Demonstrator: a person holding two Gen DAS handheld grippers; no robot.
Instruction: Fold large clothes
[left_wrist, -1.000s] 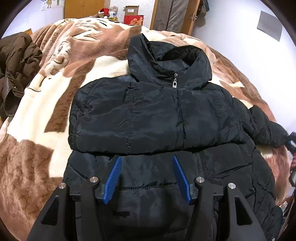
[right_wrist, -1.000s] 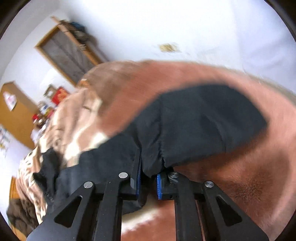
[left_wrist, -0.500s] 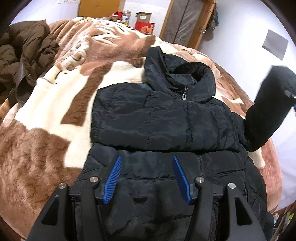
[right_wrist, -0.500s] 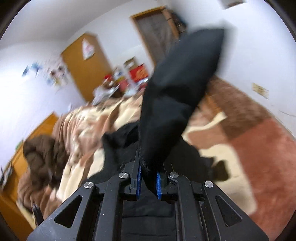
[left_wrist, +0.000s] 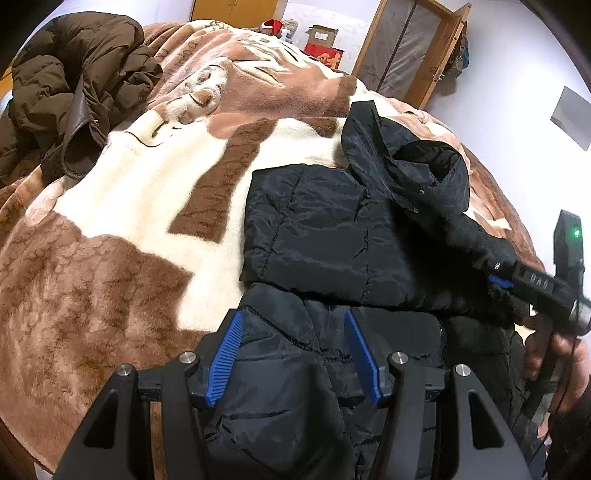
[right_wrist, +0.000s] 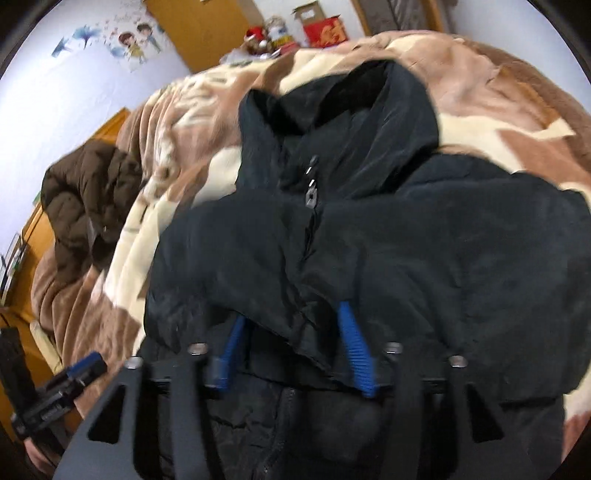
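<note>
Bed blanket (left_wrist: 122, 229) carries the black jacket (left_wrist: 317, 236), both sleeves folded across; body fold remains. Left tongs (left_wrist: 293, 354) and right tongs (right_wrist: 291, 350) gape wide, empty.

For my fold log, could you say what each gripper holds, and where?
Nothing is clamped. The left gripper is open over the black puffer jacket; the right gripper is open, the sleeve draped loosely across its fingers.

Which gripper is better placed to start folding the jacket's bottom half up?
Left, probably: left gripper hangs open over the black jacket below the sleeves; right gripper, also open, is partly under the folded sleeve.
</note>
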